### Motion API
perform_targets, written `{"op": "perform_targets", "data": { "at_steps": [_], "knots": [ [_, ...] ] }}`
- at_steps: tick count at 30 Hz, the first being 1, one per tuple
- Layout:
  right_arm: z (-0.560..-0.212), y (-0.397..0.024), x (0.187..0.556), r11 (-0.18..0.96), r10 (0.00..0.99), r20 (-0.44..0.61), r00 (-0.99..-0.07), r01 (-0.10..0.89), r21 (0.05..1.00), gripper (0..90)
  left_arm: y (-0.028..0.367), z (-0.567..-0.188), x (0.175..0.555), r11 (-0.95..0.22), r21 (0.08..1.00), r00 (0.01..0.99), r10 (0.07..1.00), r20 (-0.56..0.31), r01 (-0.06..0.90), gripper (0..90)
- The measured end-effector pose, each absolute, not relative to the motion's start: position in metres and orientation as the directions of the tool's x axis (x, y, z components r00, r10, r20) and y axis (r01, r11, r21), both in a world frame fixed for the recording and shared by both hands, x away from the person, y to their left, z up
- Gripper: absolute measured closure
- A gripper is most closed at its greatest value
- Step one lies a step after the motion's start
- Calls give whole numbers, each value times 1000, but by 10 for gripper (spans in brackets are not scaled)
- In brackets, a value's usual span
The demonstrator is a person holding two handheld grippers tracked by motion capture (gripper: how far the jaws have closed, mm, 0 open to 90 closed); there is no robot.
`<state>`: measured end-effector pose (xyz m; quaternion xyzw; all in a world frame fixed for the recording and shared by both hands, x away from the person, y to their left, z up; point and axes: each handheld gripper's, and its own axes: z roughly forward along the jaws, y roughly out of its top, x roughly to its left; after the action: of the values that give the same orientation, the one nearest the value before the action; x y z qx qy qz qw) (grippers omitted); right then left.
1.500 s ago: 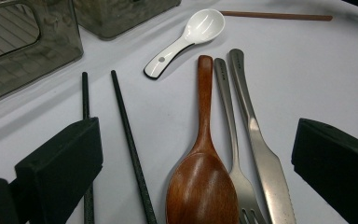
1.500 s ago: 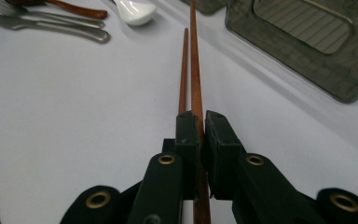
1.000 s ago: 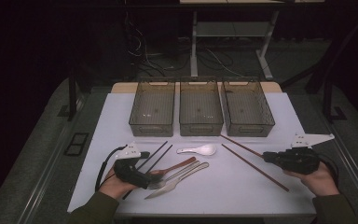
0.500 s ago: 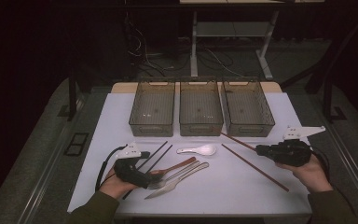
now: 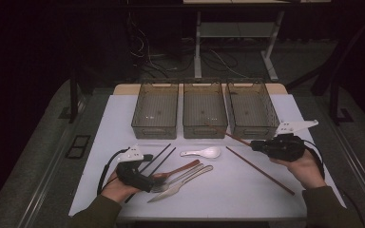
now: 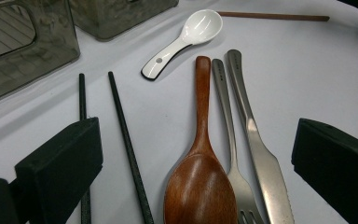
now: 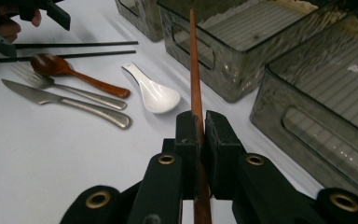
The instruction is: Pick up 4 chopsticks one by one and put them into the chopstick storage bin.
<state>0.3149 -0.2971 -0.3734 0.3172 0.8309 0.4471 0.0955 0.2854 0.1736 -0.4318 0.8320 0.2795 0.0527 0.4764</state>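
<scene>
Currently right gripper [image 7: 198, 135] clamps one brown chopstick [image 7: 193, 60], tip aimed at the middle bin [image 5: 205, 110], likely for sorting; left gripper [image 6: 193, 168] gapes over the wooden spoon [image 6: 199, 186], near left

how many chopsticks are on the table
4: two black chopsticks lie by the left hand-held gripper, one brown chopstick lies loose at right, and another brown chopstick is clamped in the right hand-held gripper.
</scene>
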Motion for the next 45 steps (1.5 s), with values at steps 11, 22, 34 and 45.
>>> {"op": "perform_targets", "data": {
  "at_steps": [11,22,34,45],
  "knots": [
    [-364,-271,331,390,605,120,-787,424,817,836,173,-432,286,-392,822,839,515,-175,412,8],
    [-364,-244,344,413,602,112,-791,429,803,836,174,-431,284,-386,830,840,517,-167,403,8],
    [-363,-206,359,436,602,104,-791,435,788,836,175,-430,281,-378,833,838,518,-171,404,8],
    [-359,-176,379,421,608,108,-787,434,797,836,175,-431,282,-371,834,839,512,-183,408,8]
  ]
}}
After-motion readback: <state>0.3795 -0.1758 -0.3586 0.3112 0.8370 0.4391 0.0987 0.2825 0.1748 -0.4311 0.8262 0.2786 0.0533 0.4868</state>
